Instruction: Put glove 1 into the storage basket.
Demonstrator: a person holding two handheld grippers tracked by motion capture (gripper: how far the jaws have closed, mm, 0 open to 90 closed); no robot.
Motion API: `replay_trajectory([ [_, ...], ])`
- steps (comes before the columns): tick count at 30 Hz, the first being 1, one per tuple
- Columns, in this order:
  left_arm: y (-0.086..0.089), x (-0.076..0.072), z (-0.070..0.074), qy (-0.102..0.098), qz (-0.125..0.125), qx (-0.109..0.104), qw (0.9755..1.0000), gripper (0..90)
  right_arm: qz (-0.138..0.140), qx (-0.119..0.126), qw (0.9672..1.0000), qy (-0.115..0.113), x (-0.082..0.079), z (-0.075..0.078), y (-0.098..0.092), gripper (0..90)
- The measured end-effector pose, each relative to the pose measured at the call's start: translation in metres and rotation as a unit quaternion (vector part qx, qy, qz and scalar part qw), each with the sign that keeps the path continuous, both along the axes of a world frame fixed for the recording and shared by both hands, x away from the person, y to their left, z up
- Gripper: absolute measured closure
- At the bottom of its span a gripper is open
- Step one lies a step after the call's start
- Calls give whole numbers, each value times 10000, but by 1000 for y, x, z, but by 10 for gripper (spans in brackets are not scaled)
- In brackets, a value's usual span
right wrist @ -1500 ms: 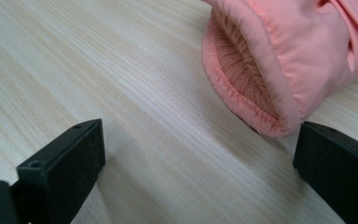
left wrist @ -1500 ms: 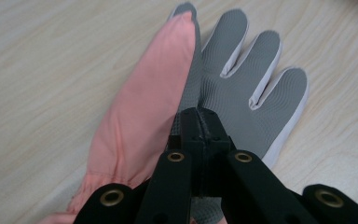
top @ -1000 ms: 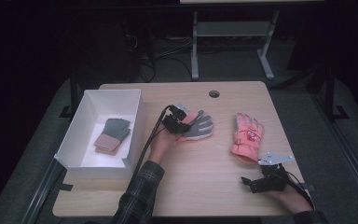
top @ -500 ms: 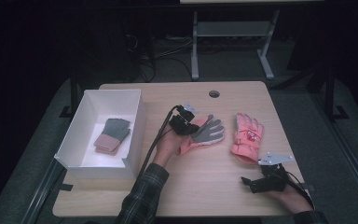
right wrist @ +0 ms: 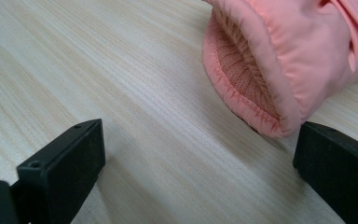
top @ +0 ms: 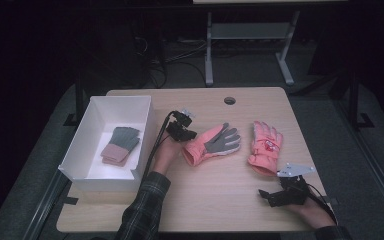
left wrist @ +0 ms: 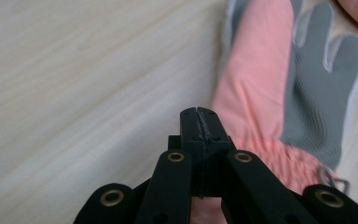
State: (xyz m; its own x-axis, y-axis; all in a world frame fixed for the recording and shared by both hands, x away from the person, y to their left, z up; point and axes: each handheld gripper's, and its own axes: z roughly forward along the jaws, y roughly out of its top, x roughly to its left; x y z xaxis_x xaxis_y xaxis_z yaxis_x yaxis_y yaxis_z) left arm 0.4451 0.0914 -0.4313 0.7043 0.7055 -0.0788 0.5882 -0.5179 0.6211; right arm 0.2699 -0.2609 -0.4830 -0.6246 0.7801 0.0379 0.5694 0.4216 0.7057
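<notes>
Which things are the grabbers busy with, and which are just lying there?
Part of the job:
- palm-up pink glove
- second pink glove
- left gripper, jaws shut
- right gripper, jaws open

Just lying about:
- white box
- knit gloves inside
- table

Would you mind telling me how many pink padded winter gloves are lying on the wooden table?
2. One pink glove with a grey palm lies mid-table beside the left gripper; the other pink glove lies to its right, cuff towards the right gripper.

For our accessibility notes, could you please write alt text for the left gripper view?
The left gripper, its black jaws shut with nothing between them, sits over a pale wooden table, beside a salmon-pink ski glove with a grey textured palm lying palm up.
</notes>
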Motion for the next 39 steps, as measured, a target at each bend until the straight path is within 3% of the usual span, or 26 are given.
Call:
replay_trajectory([
  [5,2,-12,0,86,-183,102,9997,897,1,-1,10000,4,0,0,0,17],
  [8,3,-21,1,132,-268,56,9995,897,2,-1,10000,5,0,0,0,17],
  [15,-1,-46,1,164,-698,71,9974,897,1,-4,10000,5,0,0,0,17],
  [16,-3,-50,1,167,-841,23,9963,897,0,-1,10000,7,0,0,0,17],
  [24,-22,-70,-4,303,-1193,-430,9915,897,10,1,10000,3,0,0,0,17],
  [27,-33,-75,-7,333,-1321,-543,9892,897,12,0,10000,1,0,0,0,17],
  [32,-54,-81,-12,321,-1572,-534,9856,897,14,-1,10000,-1,0,0,0,17],
  [35,-61,-81,-12,288,-1577,-598,9853,897,11,0,10000,-3,0,0,0,17],
  [39,-56,-75,0,126,-1557,-661,9855,897,13,-1,10000,-1,0,0,0,17],
])
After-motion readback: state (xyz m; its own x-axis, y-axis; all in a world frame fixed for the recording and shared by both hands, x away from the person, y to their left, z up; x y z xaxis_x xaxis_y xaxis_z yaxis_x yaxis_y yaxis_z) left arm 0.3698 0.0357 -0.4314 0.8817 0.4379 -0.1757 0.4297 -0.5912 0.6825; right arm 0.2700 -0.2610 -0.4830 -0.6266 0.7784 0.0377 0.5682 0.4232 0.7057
